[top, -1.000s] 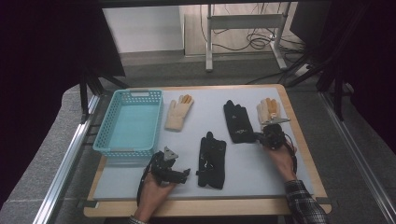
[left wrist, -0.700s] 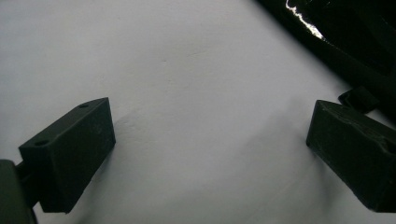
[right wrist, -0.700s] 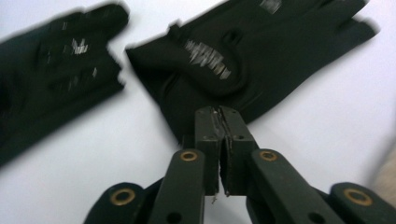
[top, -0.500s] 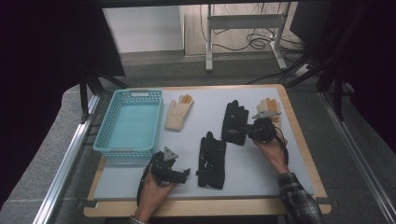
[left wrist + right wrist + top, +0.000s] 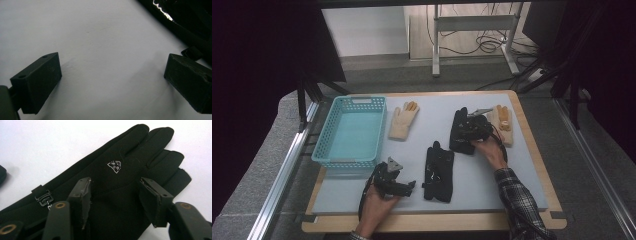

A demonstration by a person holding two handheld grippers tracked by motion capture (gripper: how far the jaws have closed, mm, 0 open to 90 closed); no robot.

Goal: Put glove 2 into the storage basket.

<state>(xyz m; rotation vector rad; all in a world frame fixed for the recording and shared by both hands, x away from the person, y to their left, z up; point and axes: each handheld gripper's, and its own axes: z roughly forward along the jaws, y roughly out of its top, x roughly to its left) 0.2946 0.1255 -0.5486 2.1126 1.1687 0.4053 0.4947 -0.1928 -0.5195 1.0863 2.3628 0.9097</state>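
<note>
The left tongs [image 5: 404, 188] rest low on the counter [image 5: 492, 185], near the person. Their jaws stand wide apart with nothing between them. Just to their right side lies a black glove [image 5: 439, 171], long way pointing away from the person.

Farther out, the right tongs [image 5: 467, 131] hang right over another black glove [image 5: 120, 177]. This glove is the thing to pick up. Their jaws have just been opening and now stand half apart, one on each side of the glove's palm. The glove lies flat under them, and the pads do not squeeze it. The glove's long way runs from its cuff, close to the tongs, out to its fingertips ahead of them. So the right hand is much nearer to it than the left hand.

The glove has a small white badge [image 5: 115, 166] on its back, shaped like a shield. I cannot read any words on it. A little clip [image 5: 43, 198] sits at the cuff.

Beyond the right tongs lies a tan glove [image 5: 501, 123]. Far off to the left are another tan glove [image 5: 403, 121] and a blue basket [image 5: 332, 150].
</note>
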